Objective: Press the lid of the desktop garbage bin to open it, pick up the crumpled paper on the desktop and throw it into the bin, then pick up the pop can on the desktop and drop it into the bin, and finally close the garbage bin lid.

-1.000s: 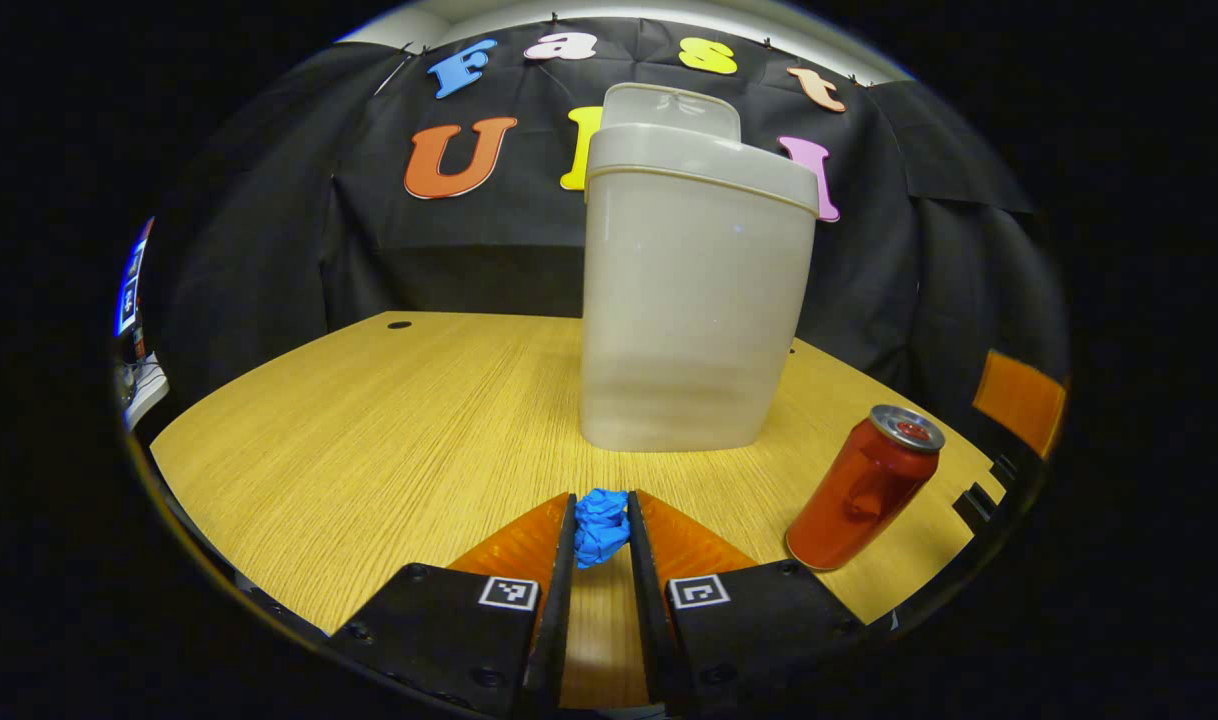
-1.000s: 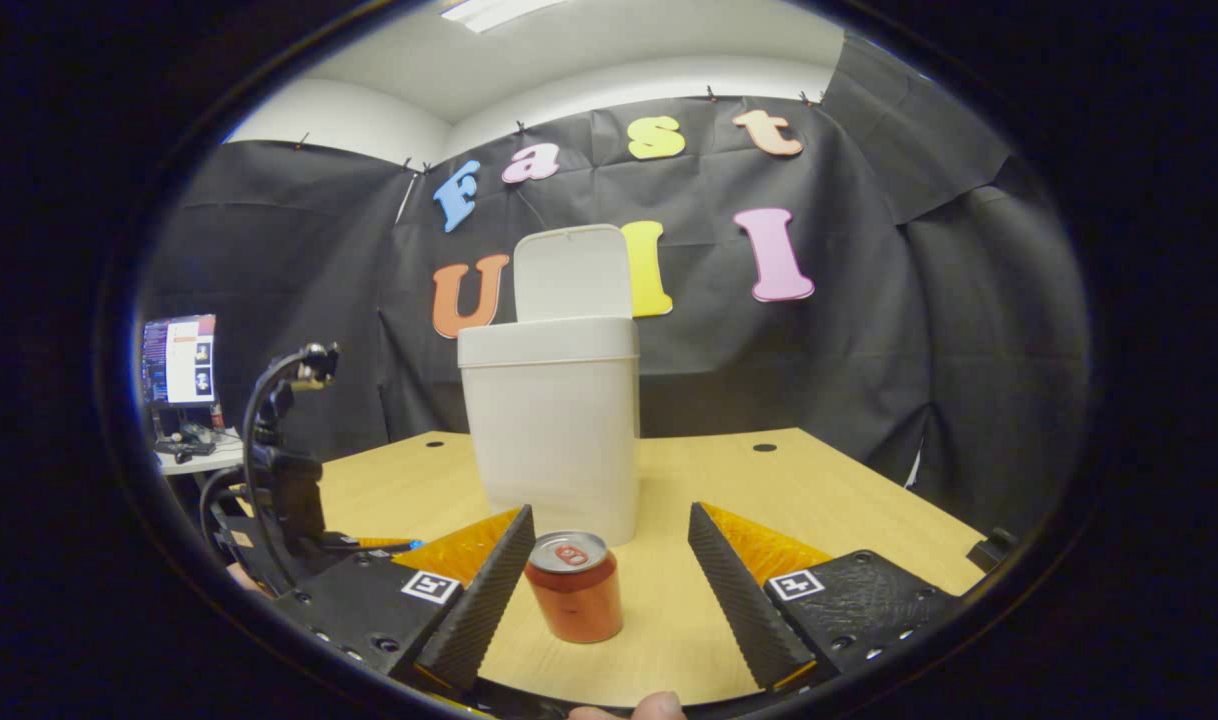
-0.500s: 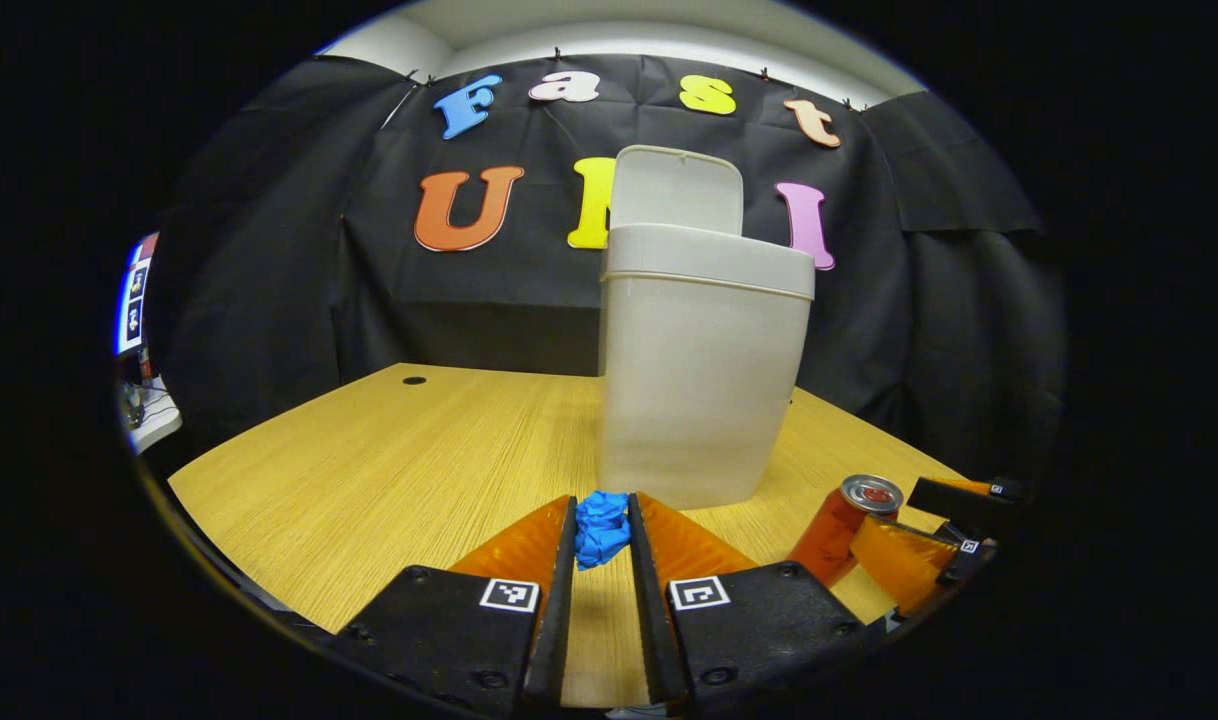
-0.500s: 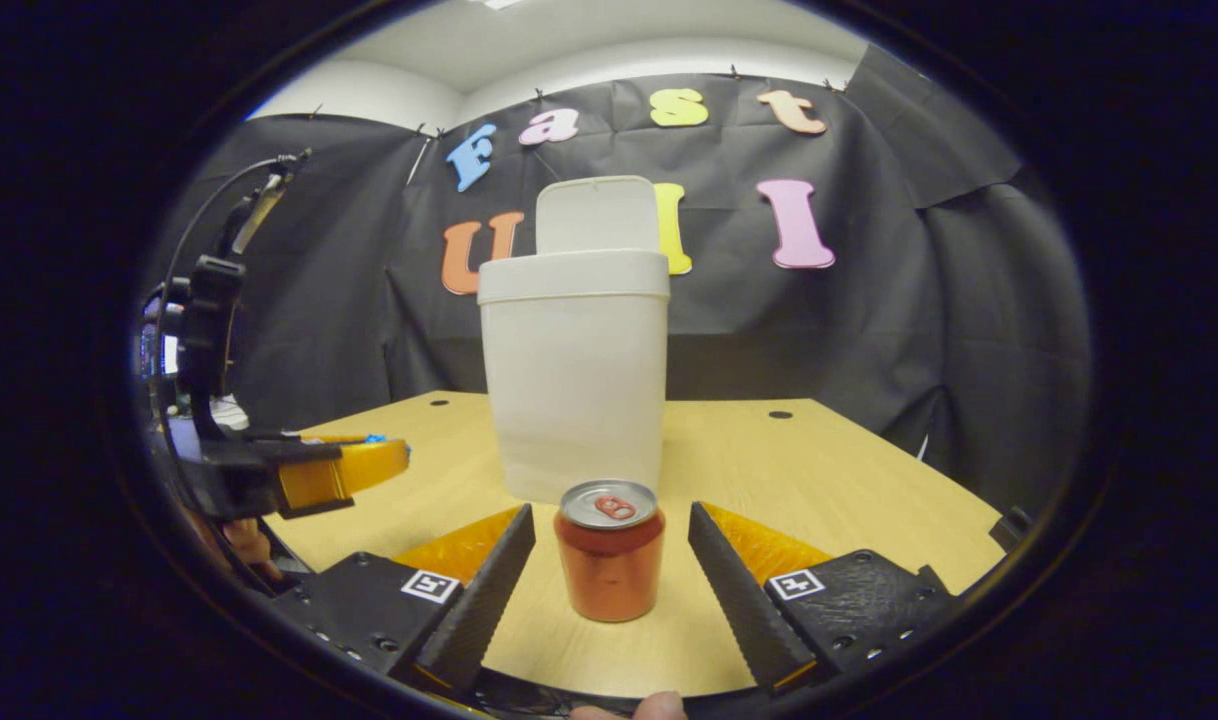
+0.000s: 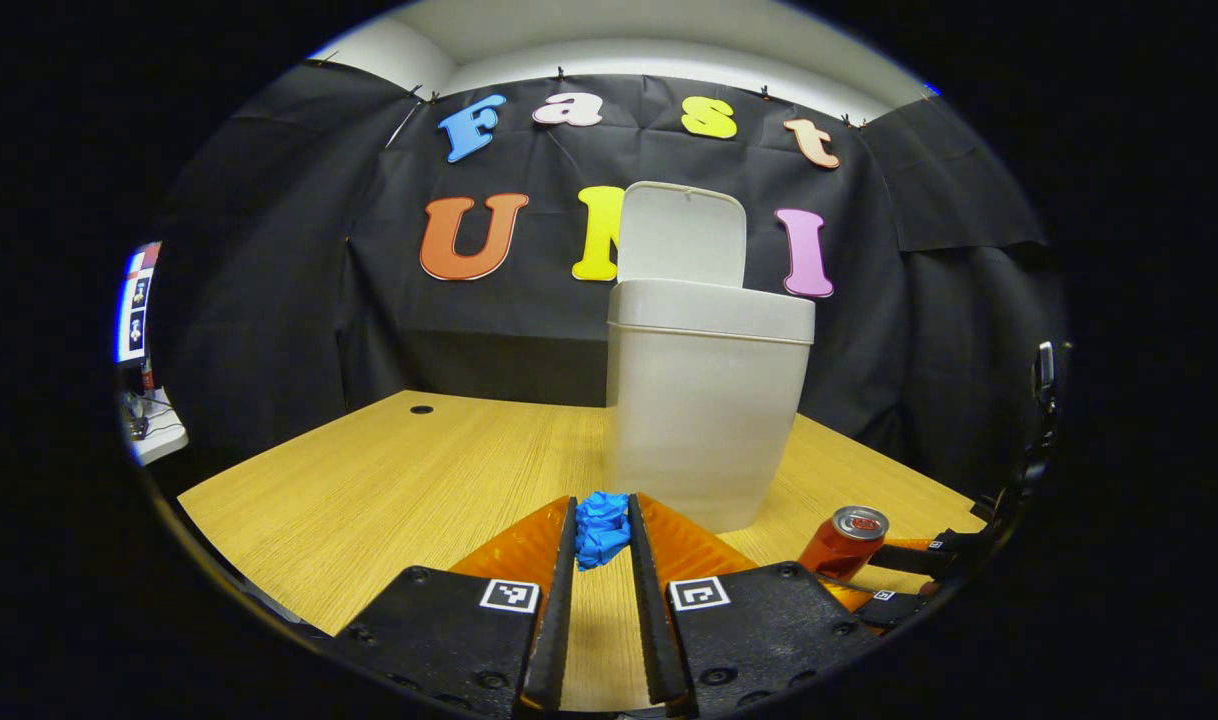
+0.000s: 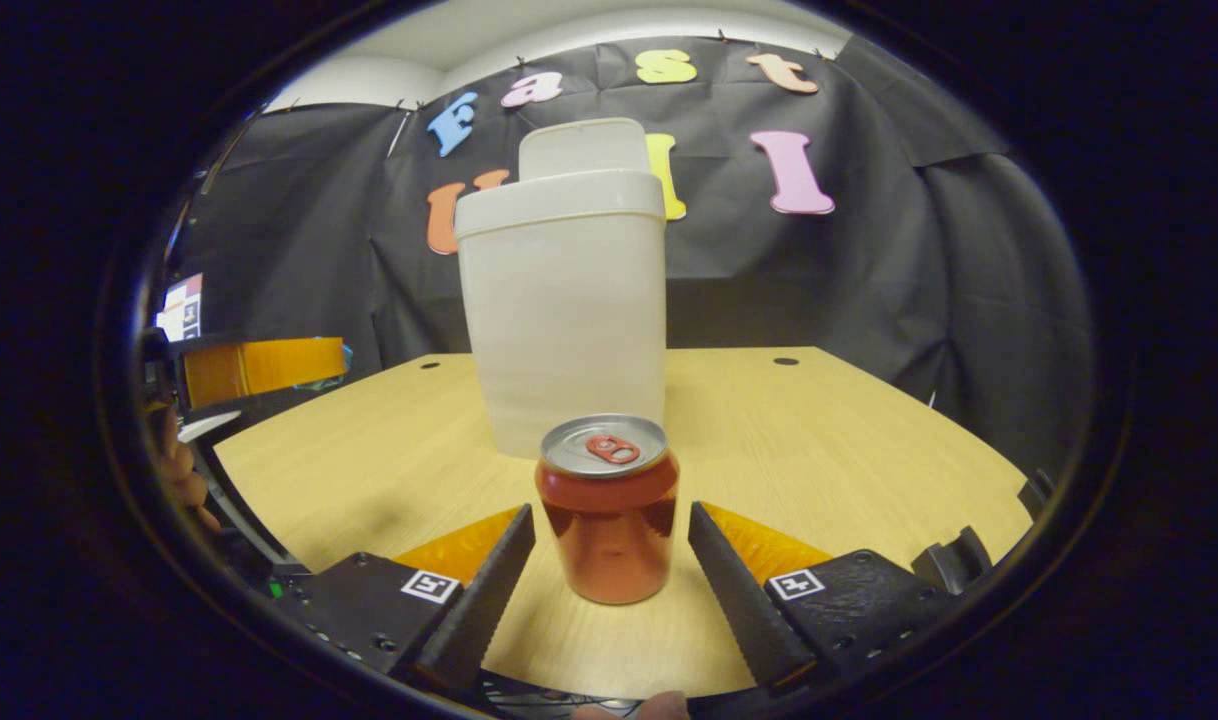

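Left tongs [image 5: 601,530] pinch crumpled paper [image 5: 602,527]; right tongs [image 6: 609,545] spread around the upright can [image 6: 608,508], seemingly untouched.

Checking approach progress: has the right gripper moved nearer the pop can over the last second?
Yes. In the right gripper view the pop can stands on the desk between the open right gripper, looming larger against the bin.

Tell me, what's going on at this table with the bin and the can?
A person is clearing a wooden table with two hand-held grippers. The bin stands with its lid flipped up. The left gripper is shut on a crumpled blue paper, lifted in front of the bin but not yet over it. The right gripper is open around the red can, which stands upright on the table, not yet gripped.
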Demonstrator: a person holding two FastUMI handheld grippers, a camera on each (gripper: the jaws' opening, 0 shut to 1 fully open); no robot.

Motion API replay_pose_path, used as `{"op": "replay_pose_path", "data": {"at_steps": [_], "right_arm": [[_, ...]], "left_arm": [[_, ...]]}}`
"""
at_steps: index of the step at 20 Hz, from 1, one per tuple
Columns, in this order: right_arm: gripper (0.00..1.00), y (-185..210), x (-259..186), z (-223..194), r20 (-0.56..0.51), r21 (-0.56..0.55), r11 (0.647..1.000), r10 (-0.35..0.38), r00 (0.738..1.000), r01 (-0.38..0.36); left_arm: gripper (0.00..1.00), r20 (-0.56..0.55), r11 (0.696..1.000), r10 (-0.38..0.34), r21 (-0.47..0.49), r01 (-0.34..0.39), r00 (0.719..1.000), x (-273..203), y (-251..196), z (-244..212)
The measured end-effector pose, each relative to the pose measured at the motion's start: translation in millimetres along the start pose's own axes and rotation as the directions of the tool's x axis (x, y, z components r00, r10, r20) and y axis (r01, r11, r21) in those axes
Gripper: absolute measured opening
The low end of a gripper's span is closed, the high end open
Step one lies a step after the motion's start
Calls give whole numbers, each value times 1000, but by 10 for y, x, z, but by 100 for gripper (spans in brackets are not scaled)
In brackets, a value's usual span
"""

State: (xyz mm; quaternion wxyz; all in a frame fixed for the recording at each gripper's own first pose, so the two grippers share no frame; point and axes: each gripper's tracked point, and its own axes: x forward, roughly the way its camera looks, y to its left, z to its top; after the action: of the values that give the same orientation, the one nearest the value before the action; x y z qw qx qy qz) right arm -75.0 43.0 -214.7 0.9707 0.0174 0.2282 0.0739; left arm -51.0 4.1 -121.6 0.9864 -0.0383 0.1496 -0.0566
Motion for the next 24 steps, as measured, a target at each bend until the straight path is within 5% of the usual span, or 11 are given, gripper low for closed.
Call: {"op": "replay_pose_path", "data": {"at_steps": [11,24], "right_arm": [[96,-86,168,-191,-114,41,998,-34,993,39],[80,-240,-7,105,-18,53,999,-11,1000,12]], "left_arm": [[33,59,1000,-13,-4,13,998,80,-18,367],[35,122,999,-44,29,41,992,321,-211,947]]}}
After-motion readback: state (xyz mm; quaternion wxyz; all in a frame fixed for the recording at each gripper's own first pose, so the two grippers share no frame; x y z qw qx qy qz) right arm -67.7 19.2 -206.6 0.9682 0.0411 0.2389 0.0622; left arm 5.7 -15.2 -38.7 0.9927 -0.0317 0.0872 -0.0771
